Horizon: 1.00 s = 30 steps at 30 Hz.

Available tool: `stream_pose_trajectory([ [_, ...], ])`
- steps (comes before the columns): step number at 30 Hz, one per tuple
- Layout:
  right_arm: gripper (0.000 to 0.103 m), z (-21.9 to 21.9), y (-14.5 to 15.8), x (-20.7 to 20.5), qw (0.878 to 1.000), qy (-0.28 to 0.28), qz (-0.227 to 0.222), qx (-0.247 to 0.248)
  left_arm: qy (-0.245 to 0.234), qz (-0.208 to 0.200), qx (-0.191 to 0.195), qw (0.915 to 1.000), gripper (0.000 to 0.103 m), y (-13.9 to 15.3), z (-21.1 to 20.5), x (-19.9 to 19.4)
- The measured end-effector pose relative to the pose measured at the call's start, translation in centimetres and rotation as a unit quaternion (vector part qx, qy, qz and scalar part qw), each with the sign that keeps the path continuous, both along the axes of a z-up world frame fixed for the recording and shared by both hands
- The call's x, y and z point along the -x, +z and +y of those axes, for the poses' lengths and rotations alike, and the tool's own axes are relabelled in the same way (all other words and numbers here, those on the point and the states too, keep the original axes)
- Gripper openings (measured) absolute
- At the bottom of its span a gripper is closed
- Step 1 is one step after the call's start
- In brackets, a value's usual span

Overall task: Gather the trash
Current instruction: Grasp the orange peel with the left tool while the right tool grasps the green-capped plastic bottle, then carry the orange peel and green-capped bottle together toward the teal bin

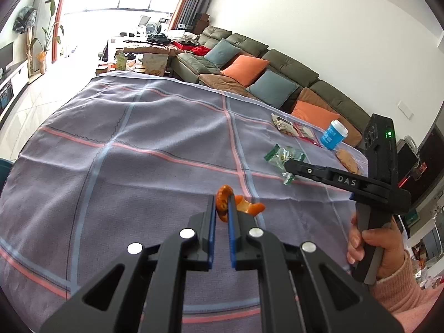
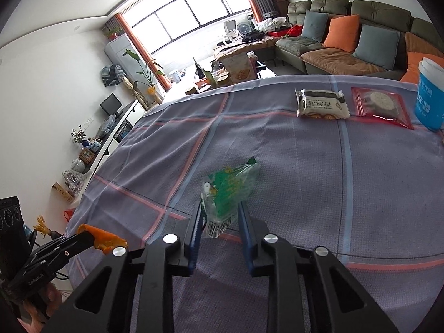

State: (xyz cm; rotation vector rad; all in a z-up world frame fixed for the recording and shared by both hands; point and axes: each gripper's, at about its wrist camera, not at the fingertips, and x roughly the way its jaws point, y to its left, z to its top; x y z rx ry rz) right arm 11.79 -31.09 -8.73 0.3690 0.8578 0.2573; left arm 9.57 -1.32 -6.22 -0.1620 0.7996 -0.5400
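Orange peel [image 1: 225, 202] sat pinched between the blue pads [image 1: 212, 230] of the left gripper [image 1: 222, 208], its curled end rising above the fingertips and a second lobe spilling out past the right-hand finger. The jaws were drawn in close on it, with only a narrow slot between them further back. From the right wrist view the same peel [image 2: 106, 239] showed at the tip of the left gripper [image 2: 87, 236], held above the edge of the checked cloth [image 1: 155, 138].

The right gripper [image 2: 220, 213] had its jaws set wider, and a crumpled clear-and-green wrapper [image 2: 229, 191] lay between them. The wrapper's striped lower end sat low in the gap, touching the left pad, while most of the packet reached forward beyond the fingertips onto the cloth [image 2: 277, 194]. Whether both pads were pressing on it could not be told. In the left wrist view the right gripper [image 1: 290, 165] reached over that wrapper [image 1: 284, 156], gripped by a hand [image 1: 380, 252] in a pink sleeve.

Further back on the cloth lay a white snack packet [image 2: 320, 103], a red-edged packet [image 2: 380, 106] just beside it, and a blue paper cup [image 2: 430, 94] near the sofa [image 2: 341, 36].
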Motion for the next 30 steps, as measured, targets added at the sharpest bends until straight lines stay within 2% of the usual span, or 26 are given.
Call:
stream_pose_trajectory([
  [3, 0.019, 0.1, 0.3, 0.1, 1.0, 0.003, -0.007, -0.001, 0.005, 0.001, -0.003, 1.0, 0.009, -0.2, 0.2, -0.2],
  [15, 0.019, 2.2, 2.5, 1.5, 0.997, 0.052, -0.055, 0.001, 0.021, -0.013, -0.012, 0.9996, 0.009, 0.3, 1.0, 0.4],
  [30, 0.019, 6.2, 3.4, 2.6, 0.992, 0.102, -0.07, -0.003, 0.049, -0.027, -0.017, 0.9983, 0.009, 1.3, 3.1, 2.0],
])
